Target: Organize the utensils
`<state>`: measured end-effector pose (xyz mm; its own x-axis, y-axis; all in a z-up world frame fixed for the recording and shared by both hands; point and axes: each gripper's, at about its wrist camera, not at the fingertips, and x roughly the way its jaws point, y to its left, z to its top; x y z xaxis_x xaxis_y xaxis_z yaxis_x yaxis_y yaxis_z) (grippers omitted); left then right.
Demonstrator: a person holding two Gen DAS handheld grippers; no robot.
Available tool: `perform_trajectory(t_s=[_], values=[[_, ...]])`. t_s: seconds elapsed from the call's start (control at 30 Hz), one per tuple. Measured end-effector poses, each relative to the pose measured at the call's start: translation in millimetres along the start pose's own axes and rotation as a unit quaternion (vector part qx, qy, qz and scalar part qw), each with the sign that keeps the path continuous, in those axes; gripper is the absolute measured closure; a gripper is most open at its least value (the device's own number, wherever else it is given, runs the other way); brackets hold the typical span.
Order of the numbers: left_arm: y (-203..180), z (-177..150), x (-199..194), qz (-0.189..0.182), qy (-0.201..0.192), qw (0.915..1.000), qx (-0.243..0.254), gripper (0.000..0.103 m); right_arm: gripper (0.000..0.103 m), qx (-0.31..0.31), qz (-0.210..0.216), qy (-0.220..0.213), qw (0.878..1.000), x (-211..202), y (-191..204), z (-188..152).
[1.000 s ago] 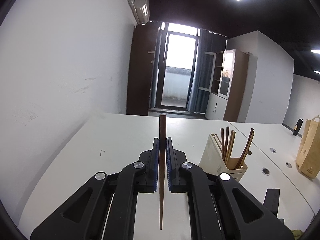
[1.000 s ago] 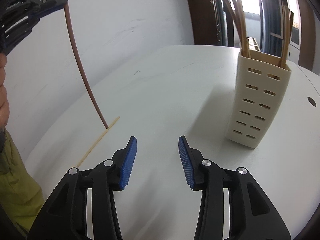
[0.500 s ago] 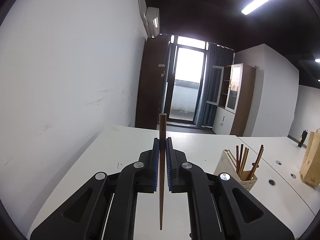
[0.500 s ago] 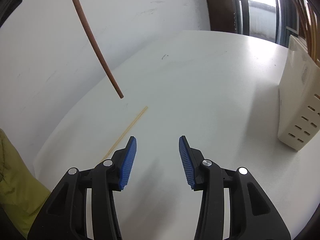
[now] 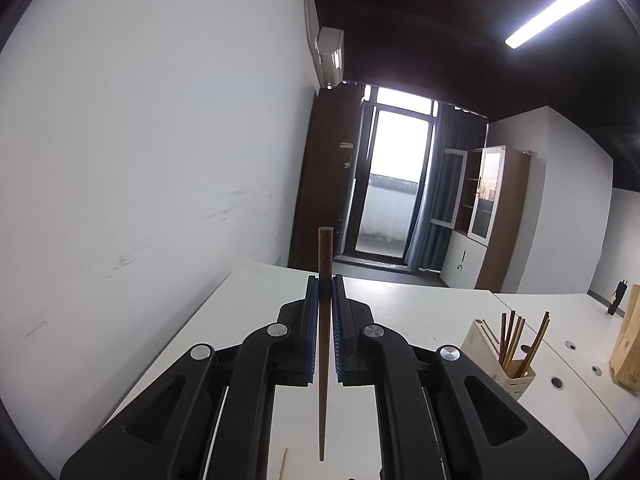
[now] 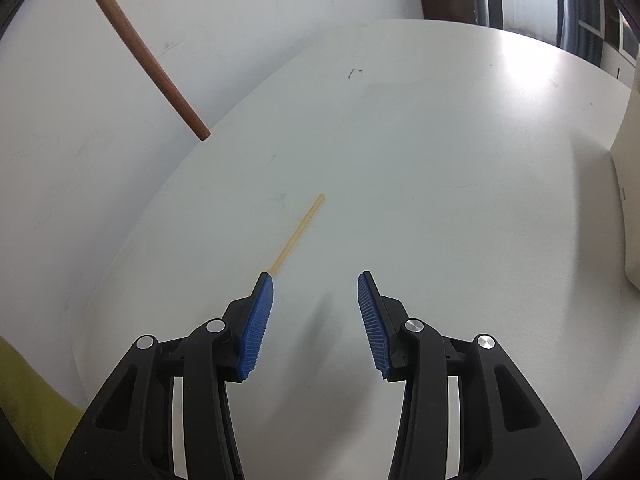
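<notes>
A smooth white table [image 6: 440, 168] with a rounded edge is sitting against a scuffed white wall, and a dark-framed glass door [image 5: 394, 184] is letting in daylight at the far end of the room. The left gripper [image 5: 325, 280] is holding its ribbed blue fingers [image 5: 313, 328] clamped together on a dark brown wooden chopstick [image 5: 324, 340], a slim round stick that is standing upright between them, its thick end poking above the tips and its narrow end hanging free above the table. In the right wrist view this same chopstick is slanting down from the upper left corner, clear of the table. The right gripper [image 6: 316, 280] is pointing down at the table with its fingers apart and nothing between them. A pale bamboo chopstick [image 6: 298, 234] is lying flat on the table just ahead of the left-side finger [image 6: 256, 320]. Far to the right, a cream slotted plastic holder [image 5: 490, 350] is standing upright with several brown and tan chopsticks leaning inside it.
</notes>
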<state>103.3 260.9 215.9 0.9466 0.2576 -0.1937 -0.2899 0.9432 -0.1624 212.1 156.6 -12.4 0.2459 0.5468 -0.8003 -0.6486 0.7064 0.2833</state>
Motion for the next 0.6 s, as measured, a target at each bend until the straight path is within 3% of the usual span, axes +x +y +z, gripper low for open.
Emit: perform_trajectory(t_s=[0.3, 0.6], values=[[15, 5, -2, 0.012, -0.012, 0.9996, -0.024, 0.097, 0.059, 0.032, -0.004, 0.026, 0.999, 40, 9, 13], [15, 4, -6, 0.006, -0.018, 0.9993, -0.032, 0.097, 0.059, 0.017, -0.033, 0.038, 0.999, 54, 13, 20]])
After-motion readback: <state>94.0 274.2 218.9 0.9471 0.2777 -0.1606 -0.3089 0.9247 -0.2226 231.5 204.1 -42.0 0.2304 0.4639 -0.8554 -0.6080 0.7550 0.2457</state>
